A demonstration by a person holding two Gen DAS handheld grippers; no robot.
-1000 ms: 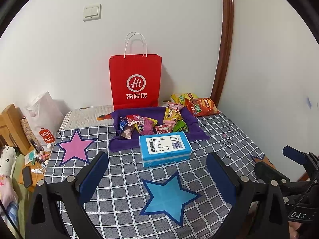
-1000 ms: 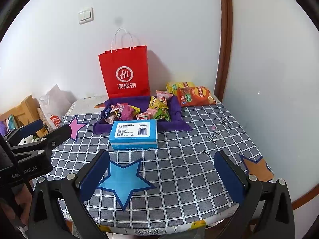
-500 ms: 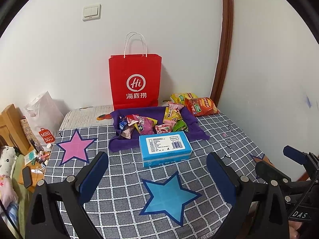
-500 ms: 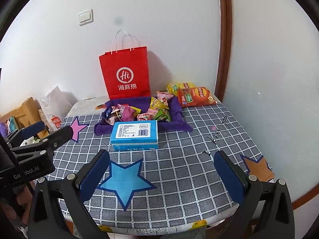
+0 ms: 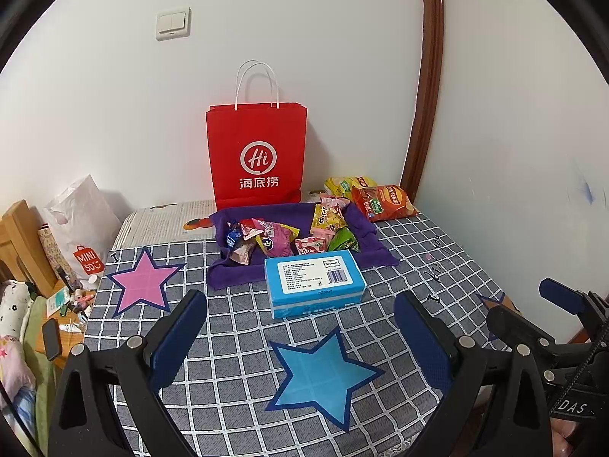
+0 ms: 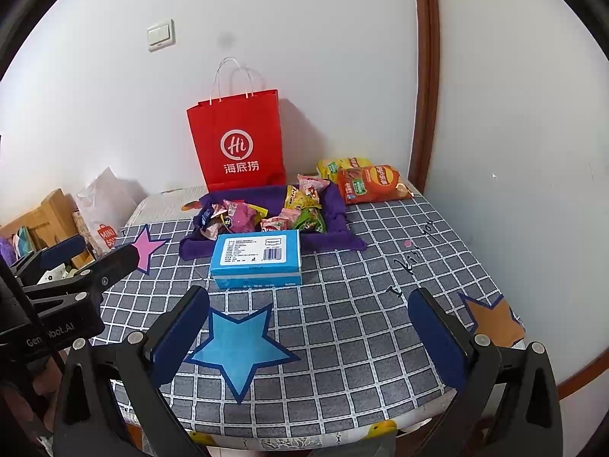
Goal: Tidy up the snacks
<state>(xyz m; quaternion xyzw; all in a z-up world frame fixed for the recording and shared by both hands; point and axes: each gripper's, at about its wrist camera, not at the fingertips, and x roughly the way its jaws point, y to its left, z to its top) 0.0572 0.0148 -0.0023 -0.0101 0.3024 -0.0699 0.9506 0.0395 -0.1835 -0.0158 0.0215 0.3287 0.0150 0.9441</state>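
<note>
Lying heaped on a purple cloth [image 5: 365,228], colourful crinkled snack packets [image 5: 289,238] face both wide-spread, empty grippers [image 5: 300,327] [image 6: 308,323].

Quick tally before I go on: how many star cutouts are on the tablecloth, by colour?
Pink star: 1
Blue star: 1
Orange star: 1, at the table's right edge
Total: 3

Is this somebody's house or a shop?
Probably a room in a home: a wall light switch, a table with a checked cloth, and a red paper bag beside loose snacks.
</note>
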